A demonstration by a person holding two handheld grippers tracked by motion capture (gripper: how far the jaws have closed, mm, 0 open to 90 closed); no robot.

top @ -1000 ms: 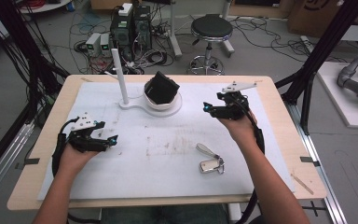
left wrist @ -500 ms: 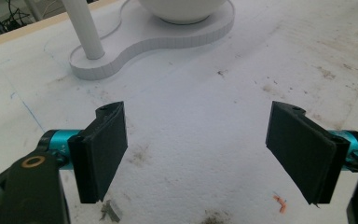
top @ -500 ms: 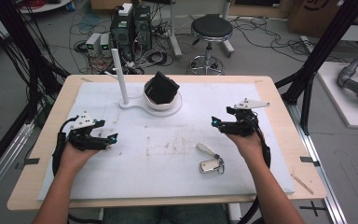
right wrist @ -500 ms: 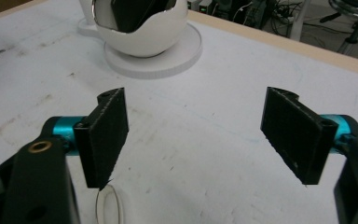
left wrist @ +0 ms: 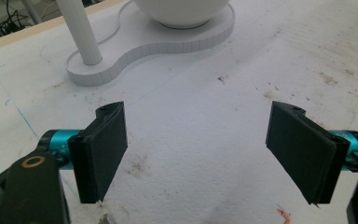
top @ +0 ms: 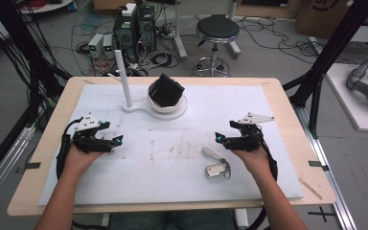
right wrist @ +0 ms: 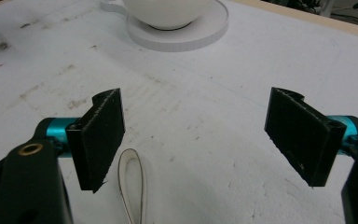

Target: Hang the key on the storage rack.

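Your left gripper (top: 118,140) sits low over the white mat (top: 172,187) on the left side, jaws wide apart w/ nothing between them. In the left gripper view (left wrist: 196,154) you see bare, stained mat between the two black pads (left wrist: 105,149), and ahead of them the white stand base (top: 139,107) w/ its upright white post (top: 123,79).

Your right gripper (top: 219,138) is on the right side of the mat, jaws also spread wide, empty. In the right gripper view (right wrist: 193,149) a pale loop of strap (right wrist: 131,186) lies on the mat just inside the left-hand pad; can't tell if it touches the pad. Further ahead is the round white bowl (right wrist: 165,11) on its disc base.

Both grippers point toward each other across the mat, well apart.

The small silver object w/ strap (top: 216,165) lies on the mat just beside your right hand (top: 251,158), toward the table's near edge. What it is exactly, too small to tell.

At the back centre of the mat, a black boxy item (top: 166,91) sits tilted in the white bowl. Your left hand (top: 79,158) rests near the mat's left edge. Wooden table (top: 287,110) under all of it.
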